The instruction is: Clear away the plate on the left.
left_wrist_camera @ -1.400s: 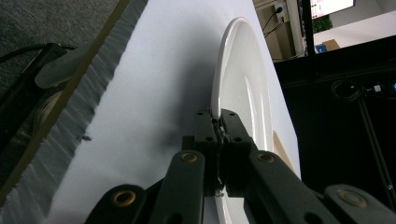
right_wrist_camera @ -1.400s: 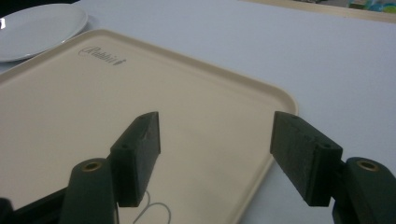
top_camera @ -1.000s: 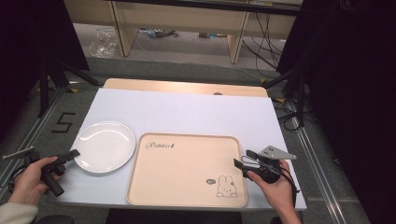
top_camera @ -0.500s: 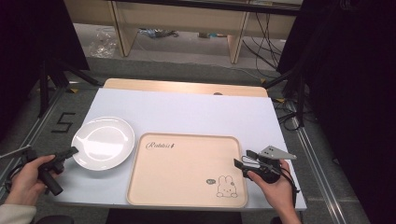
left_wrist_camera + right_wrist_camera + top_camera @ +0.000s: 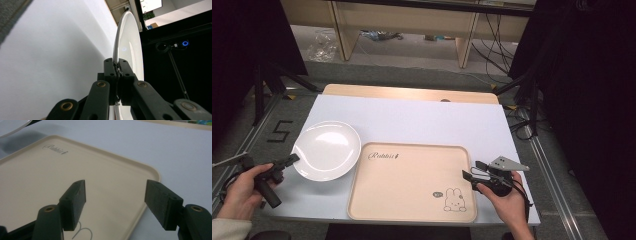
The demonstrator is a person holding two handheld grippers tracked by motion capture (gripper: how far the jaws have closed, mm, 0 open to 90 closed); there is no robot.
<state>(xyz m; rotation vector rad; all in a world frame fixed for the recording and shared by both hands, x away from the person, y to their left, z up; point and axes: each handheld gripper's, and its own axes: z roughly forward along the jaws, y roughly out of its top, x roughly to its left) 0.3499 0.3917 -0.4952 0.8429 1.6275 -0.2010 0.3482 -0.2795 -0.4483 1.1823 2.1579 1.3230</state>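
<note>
Jaws of the left gripper (image 5: 117, 72) are pinched on the near rim of the white plate (image 5: 328, 150), while those of the right gripper (image 5: 115, 205) stand spread with nothing between them.

Table (image 5: 422, 117): a white surface with a strip of bare wood along its far edge; it carries everything named below. Dark curtains flank it on both sides, and cables lie on the floor beyond its far right corner.

Tray (image 5: 412, 180): beige, rounded corners, script lettering near its far left corner and a small rabbit drawing near its near right corner. It lies at the near middle of the table, its surface bare. Seen from above, the tray's left edge sits just beside the plate.

Plate: left of the tray, near the table's left edge. In the left gripper view it (image 5: 130, 42) appears edge-on, rising away from the pads, its far side lifted off the table (image 5: 55, 50).

Right gripper (image 5: 479, 175): held at the tray's right edge, pointing across it; the tray (image 5: 50, 185) spreads beneath and beyond the open pads.

Left gripper (image 5: 287, 161): held at the plate's left rim by the person's left hand (image 5: 242, 187).
</note>
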